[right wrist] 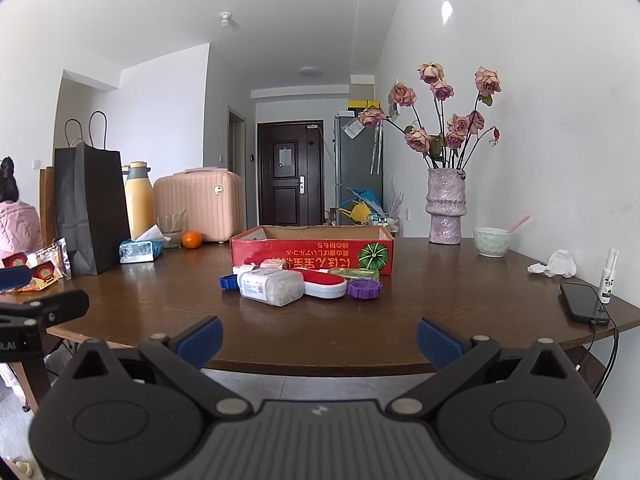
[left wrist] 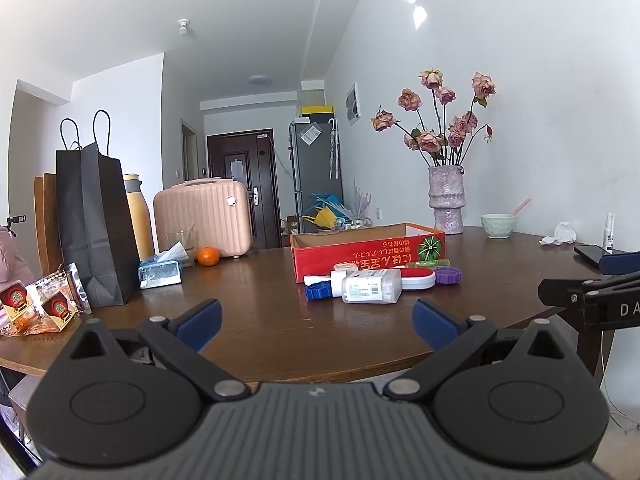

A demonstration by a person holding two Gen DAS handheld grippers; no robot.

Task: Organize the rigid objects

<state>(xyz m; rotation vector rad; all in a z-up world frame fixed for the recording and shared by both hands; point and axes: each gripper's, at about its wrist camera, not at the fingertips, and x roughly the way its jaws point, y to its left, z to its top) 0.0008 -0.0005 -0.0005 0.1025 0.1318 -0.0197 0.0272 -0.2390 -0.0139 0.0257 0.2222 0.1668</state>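
Left wrist view: my left gripper (left wrist: 316, 322) has jaws wide apart, empty, near the table (left wrist: 260, 320) edge. Right wrist view: my right gripper (right wrist: 319, 340) also gapes; small containers (right wrist: 276, 286) lie touching the red box (right wrist: 312, 250).

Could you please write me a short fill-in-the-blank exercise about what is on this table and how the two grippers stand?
1. The small items lie on the table in front of a shallow ____ cardboard box.
2. The round cap at the right end of the cluster is ____ in colour.
3. The vase holds dried ____.
4. The left gripper and the right gripper both have their jaws ____ and hold nothing.

Missing words: red; purple; roses; open
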